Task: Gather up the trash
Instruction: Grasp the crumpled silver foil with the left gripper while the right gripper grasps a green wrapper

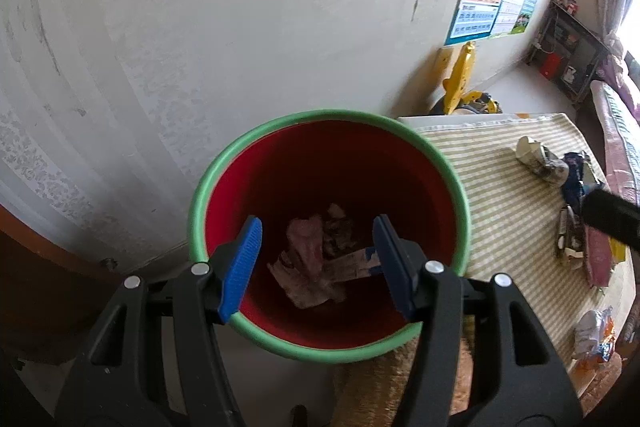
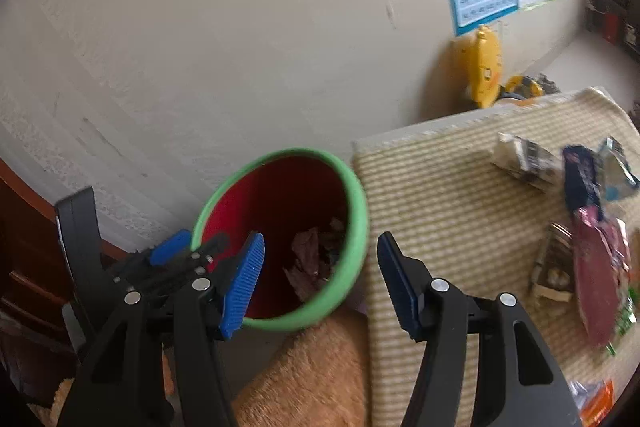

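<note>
A red bin with a green rim (image 1: 320, 115) stands beside the striped table. Crumpled pink and grey wrappers (image 1: 308, 247) lie on its bottom. My left gripper (image 1: 316, 231) hovers open above the bin's mouth with nothing between its blue pads. In the right wrist view my right gripper (image 2: 322, 243) is open and empty, straddling the bin's rim (image 2: 360, 207) and the table's edge; the left gripper (image 2: 192, 247) shows at the bin's left. On the table lie a white carton (image 2: 524, 159), a dark blue wrapper (image 2: 580, 179) and a maroon pouch (image 2: 600, 267).
The table carries a green-and-cream striped cloth (image 1: 500, 187). More litter lies near its front right, including a silver and orange packet (image 1: 596, 331). A yellow toy (image 1: 460, 79) leans on the wall behind. A brown fuzzy seat (image 2: 320, 367) sits below the bin.
</note>
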